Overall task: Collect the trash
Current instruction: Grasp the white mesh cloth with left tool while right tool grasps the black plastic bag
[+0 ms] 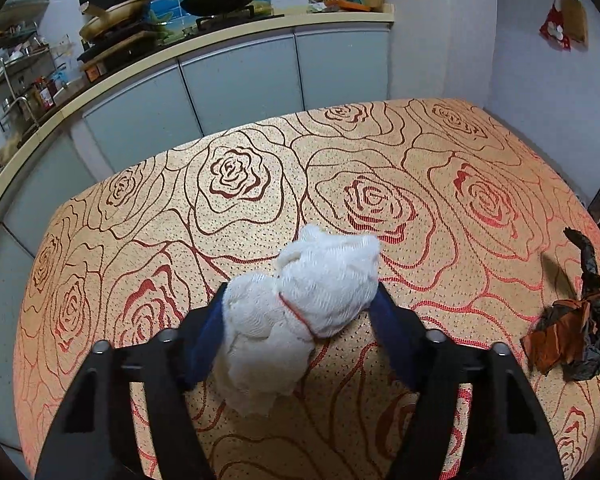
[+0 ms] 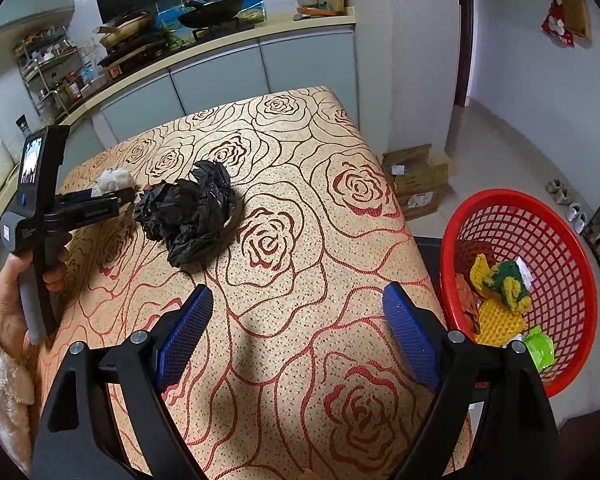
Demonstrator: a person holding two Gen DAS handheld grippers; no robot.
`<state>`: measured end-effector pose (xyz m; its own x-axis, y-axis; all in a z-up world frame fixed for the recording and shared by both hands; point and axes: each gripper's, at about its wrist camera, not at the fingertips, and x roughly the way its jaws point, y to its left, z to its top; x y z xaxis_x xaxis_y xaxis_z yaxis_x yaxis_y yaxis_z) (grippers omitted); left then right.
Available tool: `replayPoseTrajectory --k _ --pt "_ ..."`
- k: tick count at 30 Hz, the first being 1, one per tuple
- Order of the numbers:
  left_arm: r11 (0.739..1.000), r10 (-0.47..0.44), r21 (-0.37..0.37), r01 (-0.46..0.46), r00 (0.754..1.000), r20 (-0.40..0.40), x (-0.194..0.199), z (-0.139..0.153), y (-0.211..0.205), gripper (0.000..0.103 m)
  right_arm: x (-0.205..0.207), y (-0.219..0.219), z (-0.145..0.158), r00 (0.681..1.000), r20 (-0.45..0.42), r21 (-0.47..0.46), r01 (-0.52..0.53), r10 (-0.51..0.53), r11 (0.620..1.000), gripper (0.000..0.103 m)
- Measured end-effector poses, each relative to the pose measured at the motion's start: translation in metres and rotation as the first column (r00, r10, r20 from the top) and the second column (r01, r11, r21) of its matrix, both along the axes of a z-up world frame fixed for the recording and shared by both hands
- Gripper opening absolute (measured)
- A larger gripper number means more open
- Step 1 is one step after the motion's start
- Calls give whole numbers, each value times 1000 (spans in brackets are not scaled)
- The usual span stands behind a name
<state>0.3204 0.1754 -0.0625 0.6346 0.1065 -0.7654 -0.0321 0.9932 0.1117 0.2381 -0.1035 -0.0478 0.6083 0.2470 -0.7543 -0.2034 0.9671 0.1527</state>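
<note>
Two claws work over a tabletop (image 2: pixel 300 184) covered in a rose-patterned cloth. Nearest in the right wrist view, the right claw (image 2: pixel 298 316) stands wide apart with nothing between its blue pads, only bare cloth below. Just off the tabletop's right edge sits a red basket (image 2: pixel 580 280), already holding yellow and green scraps. Farther along, left of centre, a crumpled black plastic bag (image 2: pixel 192 216) lies on the cloth. Beyond it, at the far left, a hand (image 2: pixel 16 288) in a fleecy sleeve holds the left claw (image 1: pixel 300 292), whose pads press both sides of a wad of white tissue (image 1: pixel 300 312); the wad bulges out past the fingertips. In the left wrist view the black bag lies well to the right of the wad. Past the tabletop runs a kitchen counter (image 1: pixel 220 40) with pans on a stove.
</note>
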Motion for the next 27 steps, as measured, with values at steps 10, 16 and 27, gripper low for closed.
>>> replayPoseTrajectory --k 10,16,27 --pt "1000 -8 1 8 1000 -5 -26 8 -4 38 -10 8 3 1000 17 1 -15 15 1000 84" --pt "999 30 -33 -30 1000 8 -75 24 -8 38 -12 16 4 999 23 10 -30 30 999 84" --pt "994 94 -58 -89 992 81 -124 26 -16 38 2 53 9 995 52 -22 -79 80 997 84"
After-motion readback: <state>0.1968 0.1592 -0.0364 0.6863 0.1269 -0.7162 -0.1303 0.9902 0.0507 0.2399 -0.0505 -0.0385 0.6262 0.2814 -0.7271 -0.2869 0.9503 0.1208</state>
